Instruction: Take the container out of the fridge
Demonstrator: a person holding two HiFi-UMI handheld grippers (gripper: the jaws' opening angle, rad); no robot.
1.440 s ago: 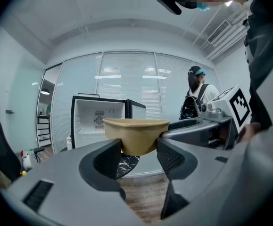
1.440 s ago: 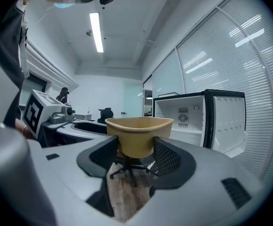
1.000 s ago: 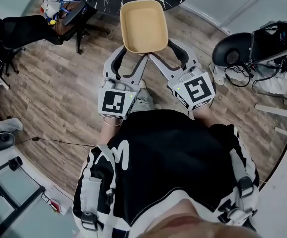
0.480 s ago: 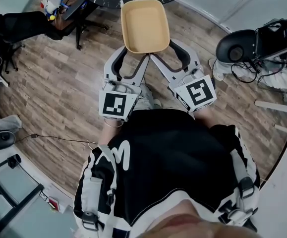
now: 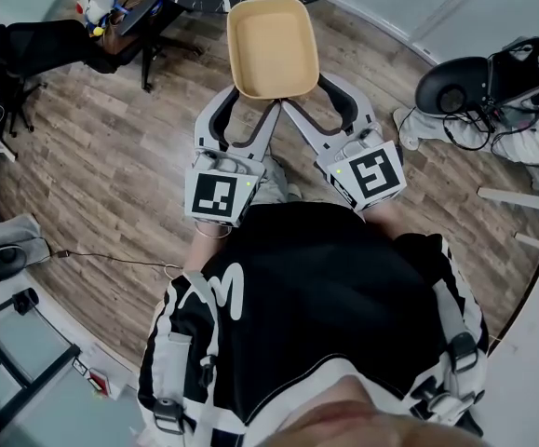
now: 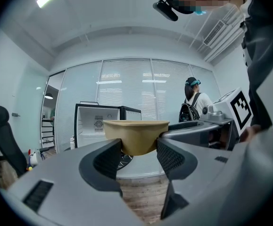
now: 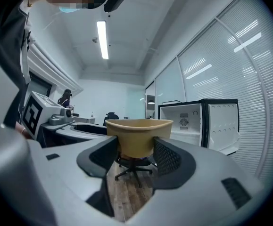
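- container [image 5: 272,47]: tan, shallow and empty. it is clear of the fridge [image 6: 98,124] and well apart from it, carried in the air over the wooden floor [image 5: 111,184].
- fridge: its door hangs open and the white interior is in sight of both gripper views. the removal step is judged done; what remains is to set the container down.
- left gripper [image 6: 138,149]: jaws drawn in partway and stopped against the container's corner on the side away from the fridge, with the tan wall wedged between the ribbed pads.
- right gripper [image 7: 136,157]: same condition, jaws narrowed onto the neighbouring corner of that same end.
- risk, tipping: both grips sit on one end, so the end towards the fridge is unsupported and could droop or lever out of the pads.
- risk, slipping: the wall tapers downward and looks smooth, so a slackened squeeze could let it slide out and drop to the floor.
- risk, twisting: if the two grippers drift apart or turn unevenly, the thin rim could buckle or work loose.
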